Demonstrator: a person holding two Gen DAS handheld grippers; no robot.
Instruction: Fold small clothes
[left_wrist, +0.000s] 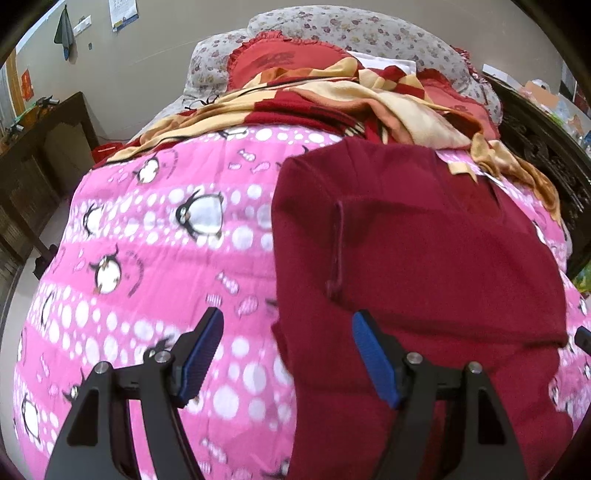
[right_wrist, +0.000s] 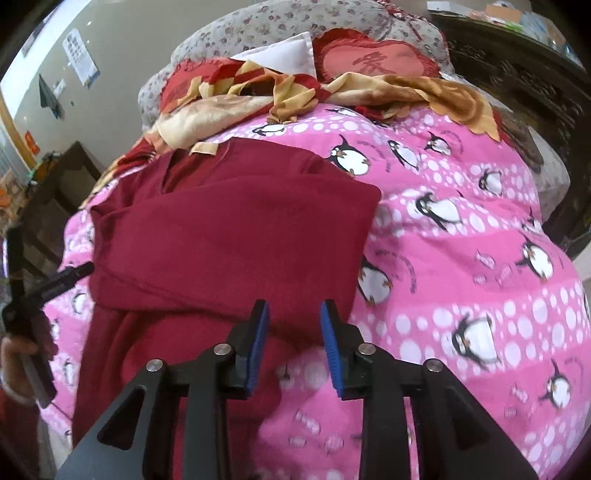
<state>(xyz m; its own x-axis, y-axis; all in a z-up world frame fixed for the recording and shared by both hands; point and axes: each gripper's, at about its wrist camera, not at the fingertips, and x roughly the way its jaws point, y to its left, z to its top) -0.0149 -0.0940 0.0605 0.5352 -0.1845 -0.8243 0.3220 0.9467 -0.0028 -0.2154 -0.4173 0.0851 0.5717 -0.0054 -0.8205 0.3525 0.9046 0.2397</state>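
Observation:
A dark red garment (left_wrist: 424, 251) lies partly folded on the pink penguin quilt (left_wrist: 155, 236), its upper part doubled over the lower. My left gripper (left_wrist: 288, 321) is open and empty above the garment's left edge. In the right wrist view the same garment (right_wrist: 236, 236) lies on the quilt (right_wrist: 461, 240). My right gripper (right_wrist: 294, 308) is open and empty over the garment's lower right edge. The left gripper's finger (right_wrist: 62, 280) shows at the left of that view.
A red and cream checked blanket (left_wrist: 332, 99) is bunched at the bed's far end with red cushions (right_wrist: 373, 59) and floral pillows (left_wrist: 332, 29). Dark wooden furniture (left_wrist: 40, 158) stands left of the bed. A dark carved bed frame (right_wrist: 517, 85) runs along the right.

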